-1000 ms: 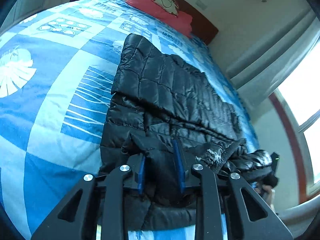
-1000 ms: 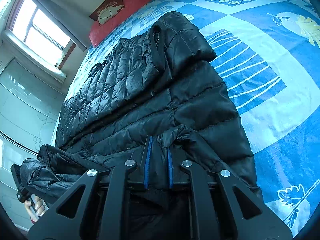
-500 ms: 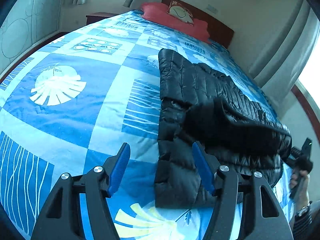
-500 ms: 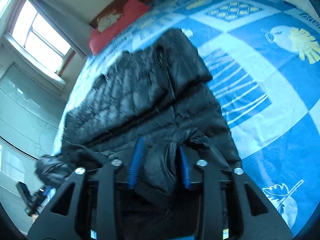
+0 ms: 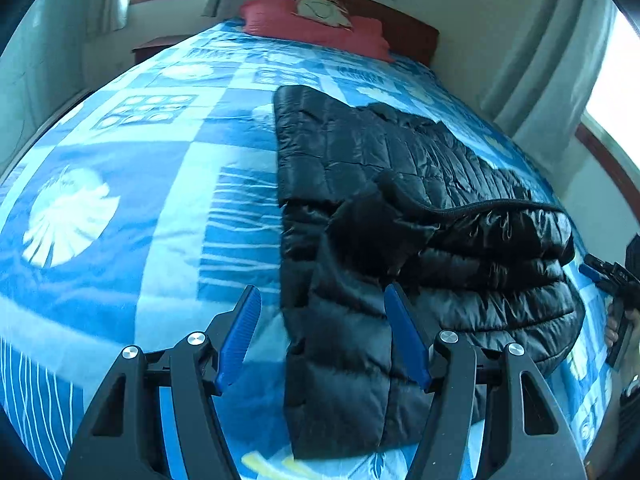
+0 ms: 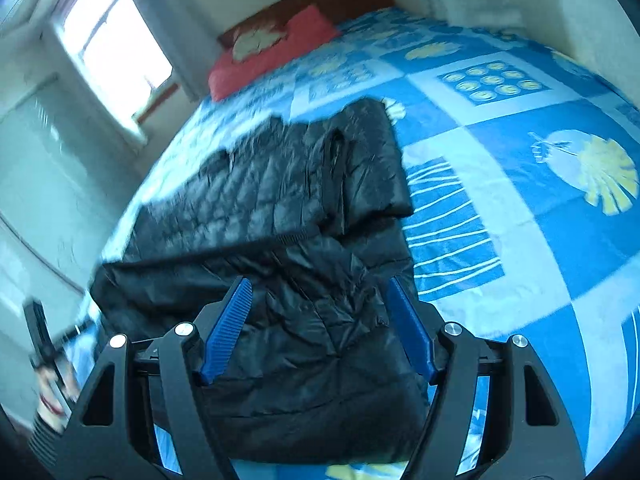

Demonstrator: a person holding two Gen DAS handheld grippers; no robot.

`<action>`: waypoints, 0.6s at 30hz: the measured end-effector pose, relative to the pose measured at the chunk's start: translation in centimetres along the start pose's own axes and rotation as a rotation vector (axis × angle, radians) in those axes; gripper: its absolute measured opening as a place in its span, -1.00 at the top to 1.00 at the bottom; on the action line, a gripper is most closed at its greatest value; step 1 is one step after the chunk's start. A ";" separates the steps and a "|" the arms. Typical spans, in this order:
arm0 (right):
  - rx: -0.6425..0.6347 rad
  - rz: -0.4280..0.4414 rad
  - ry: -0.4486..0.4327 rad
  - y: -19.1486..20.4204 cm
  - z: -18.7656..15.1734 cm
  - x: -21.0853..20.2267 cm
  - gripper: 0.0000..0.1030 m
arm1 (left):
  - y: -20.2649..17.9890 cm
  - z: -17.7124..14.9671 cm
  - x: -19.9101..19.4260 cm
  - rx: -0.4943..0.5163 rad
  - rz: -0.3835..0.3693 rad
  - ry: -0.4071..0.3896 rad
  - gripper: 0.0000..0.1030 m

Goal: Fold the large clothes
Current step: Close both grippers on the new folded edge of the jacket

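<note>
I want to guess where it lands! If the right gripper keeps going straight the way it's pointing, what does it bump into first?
Probably the black puffy jacket on the bed: the right gripper is open and empty, aimed down at the jacket's near folded edge. Depth is hard to judge.

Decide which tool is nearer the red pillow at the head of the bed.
Neither is clearly nearer. Both the left tool and the right tool hover open over the jacket at the foot, far from the pillow.

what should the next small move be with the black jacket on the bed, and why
Probably draw both open hand-held grippers back, then regrip the jacket's far end: neither holds fabric, and the jacket lies long across the bedspread, folded lengthwise.
</note>
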State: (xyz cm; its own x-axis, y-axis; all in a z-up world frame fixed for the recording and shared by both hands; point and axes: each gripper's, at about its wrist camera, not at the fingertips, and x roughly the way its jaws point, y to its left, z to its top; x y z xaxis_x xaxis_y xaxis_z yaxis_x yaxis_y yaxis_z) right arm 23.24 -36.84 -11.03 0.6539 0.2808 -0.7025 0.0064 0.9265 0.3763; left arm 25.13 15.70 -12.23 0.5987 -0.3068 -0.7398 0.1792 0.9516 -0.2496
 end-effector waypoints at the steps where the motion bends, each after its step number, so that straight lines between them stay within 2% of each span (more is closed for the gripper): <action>1: -0.018 -0.002 0.011 0.0 0.1 0.7 -0.36 | -0.2 0.4 0.6 0.019 -0.004 0.011 -0.24; 10: -0.110 0.056 0.146 -0.6 2.1 6.0 -0.35 | -1.4 2.6 4.1 0.121 -0.060 0.066 -0.24; 13: -0.161 0.044 0.192 -0.2 2.0 7.3 0.09 | -1.5 2.9 5.1 0.139 -0.062 0.092 -0.24; 16: -0.211 0.018 0.188 0.5 1.6 7.6 0.37 | -1.6 2.8 5.6 0.141 -0.075 0.106 0.01; 18: -0.210 0.018 0.173 0.5 1.2 7.4 0.54 | -1.9 2.7 5.5 0.155 -0.053 0.099 0.08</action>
State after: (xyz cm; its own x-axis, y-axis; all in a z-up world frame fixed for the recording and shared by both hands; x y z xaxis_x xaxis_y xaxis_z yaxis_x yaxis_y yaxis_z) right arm 29.04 -34.58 -15.30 0.5135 0.3194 -0.7964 -0.1730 0.9476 0.2684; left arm 30.18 12.24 -14.17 0.5070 -0.3498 -0.7878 0.3310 0.9229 -0.1967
